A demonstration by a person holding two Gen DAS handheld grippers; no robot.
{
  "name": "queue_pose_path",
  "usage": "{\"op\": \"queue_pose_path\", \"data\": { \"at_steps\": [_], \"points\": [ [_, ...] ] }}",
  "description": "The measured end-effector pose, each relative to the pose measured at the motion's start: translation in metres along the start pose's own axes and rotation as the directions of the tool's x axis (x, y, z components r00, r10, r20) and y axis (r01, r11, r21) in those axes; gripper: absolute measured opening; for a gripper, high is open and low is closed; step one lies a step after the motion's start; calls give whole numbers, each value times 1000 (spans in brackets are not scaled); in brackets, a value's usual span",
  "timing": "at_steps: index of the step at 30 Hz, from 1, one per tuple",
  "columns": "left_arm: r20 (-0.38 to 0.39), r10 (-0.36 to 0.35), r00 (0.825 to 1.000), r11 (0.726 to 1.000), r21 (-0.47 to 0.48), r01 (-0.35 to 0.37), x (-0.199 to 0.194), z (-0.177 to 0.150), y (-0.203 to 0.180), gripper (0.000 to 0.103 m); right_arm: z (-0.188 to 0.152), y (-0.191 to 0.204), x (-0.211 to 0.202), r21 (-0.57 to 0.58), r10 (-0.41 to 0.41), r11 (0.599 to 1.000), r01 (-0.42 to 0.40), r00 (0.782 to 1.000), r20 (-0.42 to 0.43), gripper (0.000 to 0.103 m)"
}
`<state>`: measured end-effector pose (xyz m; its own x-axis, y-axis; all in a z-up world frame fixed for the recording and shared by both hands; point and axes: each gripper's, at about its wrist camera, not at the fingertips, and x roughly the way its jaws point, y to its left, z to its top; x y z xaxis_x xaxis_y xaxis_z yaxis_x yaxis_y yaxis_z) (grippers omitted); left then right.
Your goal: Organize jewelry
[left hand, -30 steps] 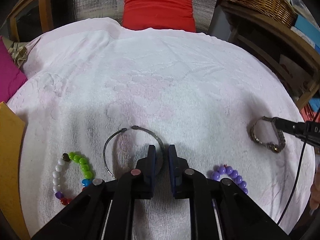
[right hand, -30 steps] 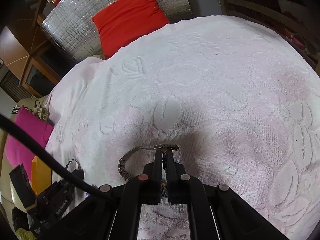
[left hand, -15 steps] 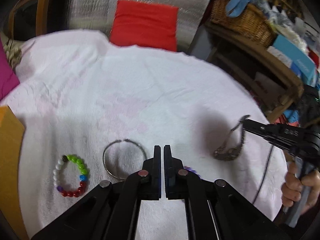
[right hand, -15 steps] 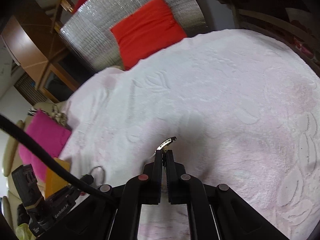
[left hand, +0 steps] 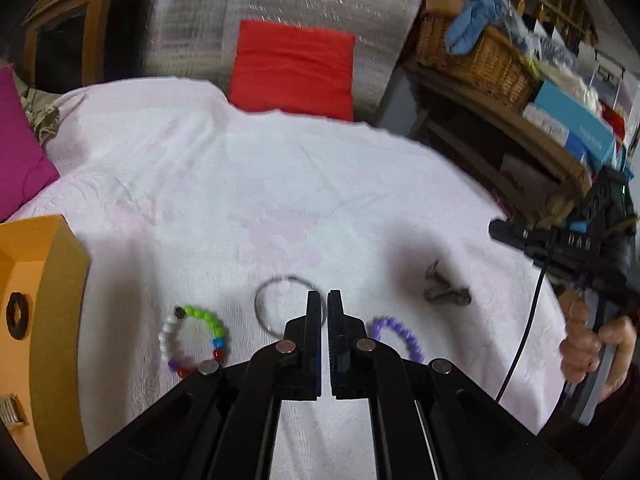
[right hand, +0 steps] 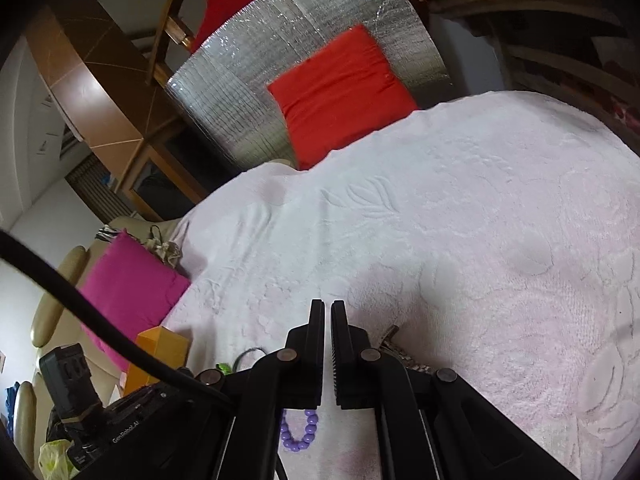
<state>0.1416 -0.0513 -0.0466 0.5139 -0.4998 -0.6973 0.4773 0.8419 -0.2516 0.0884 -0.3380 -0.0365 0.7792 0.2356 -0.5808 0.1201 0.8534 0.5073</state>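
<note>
My left gripper [left hand: 324, 300] hangs shut and empty above the pale pink cloth [left hand: 280, 184]. Under it lie a thin wire bangle [left hand: 276, 300], a multicoloured bead bracelet [left hand: 194, 340] to its left and a purple bead bracelet [left hand: 396, 336] to its right. A metal link bracelet [left hand: 446, 290] lies crumpled on the cloth further right. A hand [left hand: 592, 344] holds my right gripper [left hand: 496, 229] above it. In the right wrist view that gripper [right hand: 327, 308] is shut with nothing in it, and the link bracelet [right hand: 400, 350] peeks out beside its right finger.
An orange box [left hand: 40, 320] stands at the cloth's left edge. A magenta cushion [left hand: 20, 152] and a red cushion [left hand: 294, 68] lie beyond the cloth. Wooden shelves with a wicker basket [left hand: 476, 56] stand at the right.
The left gripper closed and rose, leaving the wire bangle on the cloth. The right gripper lifted the link bracelet, which is now out of its jaws and lying on the cloth.
</note>
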Motion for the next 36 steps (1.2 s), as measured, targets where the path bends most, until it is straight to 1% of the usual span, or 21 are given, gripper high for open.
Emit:
{"op": "queue_pose_path", "data": {
  "at_steps": [1,3,5,6,7,8,9,10,12,16,18,20,22,25,26,27,28,30,32,34,36],
  "points": [
    [-38,25,999,1000,5,-24,9,-2,-1,12,0,-1,3,5,-15,1000,15,1000,-14,5],
    [-75,96,993,995,42,-93,22,-4,-5,47,1,-8,7,33,-34,999,36,998,-47,7],
    [-86,142,986,988,76,-135,31,-6,-12,60,2,-16,12,48,-52,997,57,995,-84,8],
    [-96,153,984,986,89,-144,35,-7,-14,60,3,-19,15,45,-60,997,65,992,-109,11],
    [-111,161,981,984,98,-151,40,-8,-17,60,3,-24,21,32,-80,996,86,984,-156,24],
    [-119,171,978,982,103,-159,43,-8,-17,61,4,-28,22,31,-99,994,106,979,-177,36],
    [-122,188,975,978,112,-174,45,-9,-18,61,4,-35,22,38,-116,991,125,976,-185,43],
    [-119,211,970,973,122,-196,48,-10,-19,62,4,-39,23,46,-124,990,135,974,-191,55],
    [-111,252,961,963,125,-238,53,-8,-19,67,6,-50,23,67,-131,987,147,972,-196,58],
    [-103,273,957,961,86,-264,59,-4,-13,72,4,-50,29,43,-123,990,136,965,-231,58],
    [-112,268,957,963,63,-262,62,-3,-8,72,1,-42,34,-7,-130,991,133,960,-249,60],
    [-120,264,957,965,48,-260,63,-2,-5,72,-4,-31,44,-92,-156,986,135,949,-274,65],
    [-115,267,957,964,50,-263,61,-1,-2,72,-10,-23,53,-189,-202,970,152,939,-279,67],
    [-115,262,958,965,55,-257,58,-1,2,72,-21,-16,70,-366,-312,908,202,910,-273,69],
    [-115,259,959,965,56,-254,56,-1,3,72,-27,-15,77,-421,-336,885,200,899,-280,70],
    [-114,258,959,966,56,-253,55,-1,5,72,-31,-15,79,-448,-344,872,197,899,-273,71],
    [-113,254,961,967,55,-249,54,-1,6,72,-35,-14,78,-482,-346,853,199,908,-237,71],
    [-116,239,964,971,48,-235,53,-1,8,72,-36,-11,78,-508,-351,838,200,910,-221,61],
    [-121,224,967,975,43,-220,55,-1,8,73,-36,-11,77,-490,-341,848,200,915,-216,29],
    [-125,204,971,979,34,-202,57,0,8,73,-36,-8,78,-496,-372,836,233,906,-201,17],
    [-131,193,972,981,24,-191,61,0,7,73,-34,-9,78,-472,-381,845,251,902,-202,15]
  ]
}}
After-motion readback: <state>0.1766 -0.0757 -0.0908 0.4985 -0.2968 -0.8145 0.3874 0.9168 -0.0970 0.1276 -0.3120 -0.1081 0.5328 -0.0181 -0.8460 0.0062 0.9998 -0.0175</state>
